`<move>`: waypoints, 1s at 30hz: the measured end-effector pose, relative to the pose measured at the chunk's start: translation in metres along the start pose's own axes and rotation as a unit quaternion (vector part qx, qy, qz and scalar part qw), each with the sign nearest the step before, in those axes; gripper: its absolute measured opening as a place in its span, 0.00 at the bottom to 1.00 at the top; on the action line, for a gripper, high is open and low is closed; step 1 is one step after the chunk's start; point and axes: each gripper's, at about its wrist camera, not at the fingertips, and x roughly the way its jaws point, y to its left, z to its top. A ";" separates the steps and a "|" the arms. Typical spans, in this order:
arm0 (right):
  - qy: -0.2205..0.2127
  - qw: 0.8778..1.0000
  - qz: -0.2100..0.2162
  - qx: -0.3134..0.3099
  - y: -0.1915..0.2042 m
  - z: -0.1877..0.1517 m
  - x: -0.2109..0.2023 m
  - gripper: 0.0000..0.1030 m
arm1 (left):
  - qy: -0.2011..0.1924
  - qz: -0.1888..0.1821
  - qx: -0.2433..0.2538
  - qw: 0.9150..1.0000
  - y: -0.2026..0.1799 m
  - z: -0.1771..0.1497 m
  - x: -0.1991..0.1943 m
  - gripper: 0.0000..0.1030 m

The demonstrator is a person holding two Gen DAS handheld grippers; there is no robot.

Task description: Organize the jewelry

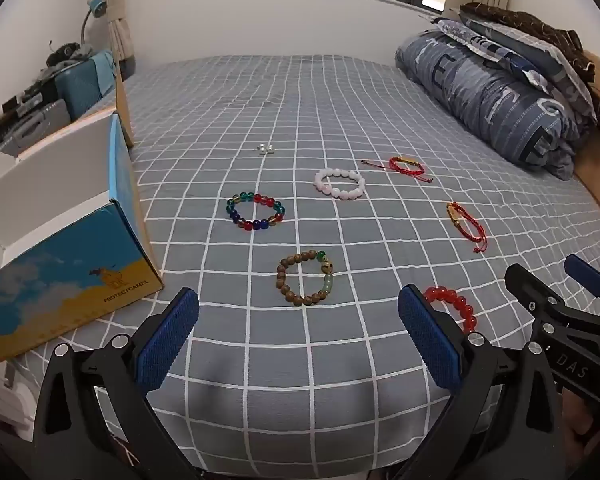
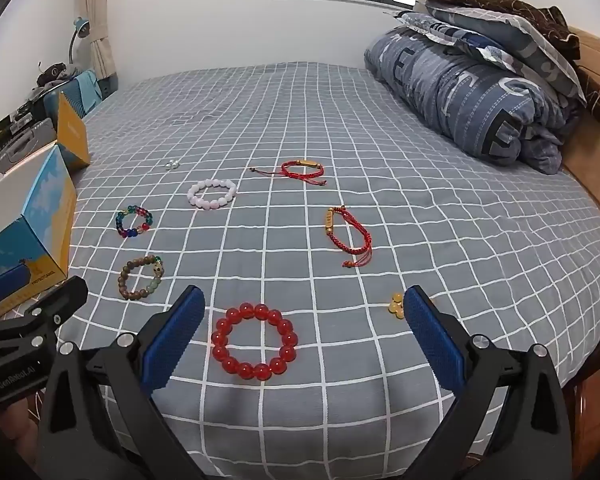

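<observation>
Several bracelets lie on the checked bed sheet (image 1: 300, 96). A wooden bead bracelet (image 1: 305, 284) lies just ahead of my open, empty left gripper (image 1: 298, 304). A red bead bracelet (image 2: 254, 345) lies between the fingers of my open, empty right gripper (image 2: 305, 304); it also shows in the left wrist view (image 1: 456, 307). Further off lie a multicolour bead bracelet (image 1: 255, 211), a white bead bracelet (image 1: 339, 184), two red cord bracelets (image 1: 406, 165) (image 1: 466, 224), small white beads (image 1: 265, 149) and small amber beads (image 2: 396, 305).
An open blue and yellow cardboard box (image 1: 66, 256) stands on the bed's left side. Folded quilts and pillows (image 1: 500, 92) are piled at the right by the wooden headboard (image 2: 596, 80). Cluttered items and a lamp (image 1: 96, 12) sit beyond the bed's left edge.
</observation>
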 end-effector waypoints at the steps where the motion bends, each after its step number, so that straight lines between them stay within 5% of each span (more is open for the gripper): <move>1: 0.003 1.000 -0.001 0.000 0.000 0.000 0.001 0.93 | 0.003 0.000 0.002 1.000 -0.001 0.000 0.001 0.95; 13: 0.005 1.000 0.003 0.002 0.004 -0.002 0.006 0.93 | -0.009 0.027 0.006 1.000 0.002 0.000 0.004 0.95; 30: 0.006 1.000 0.003 0.002 0.002 -0.003 0.005 0.93 | -0.005 0.012 0.005 1.000 -0.003 -0.002 0.001 0.95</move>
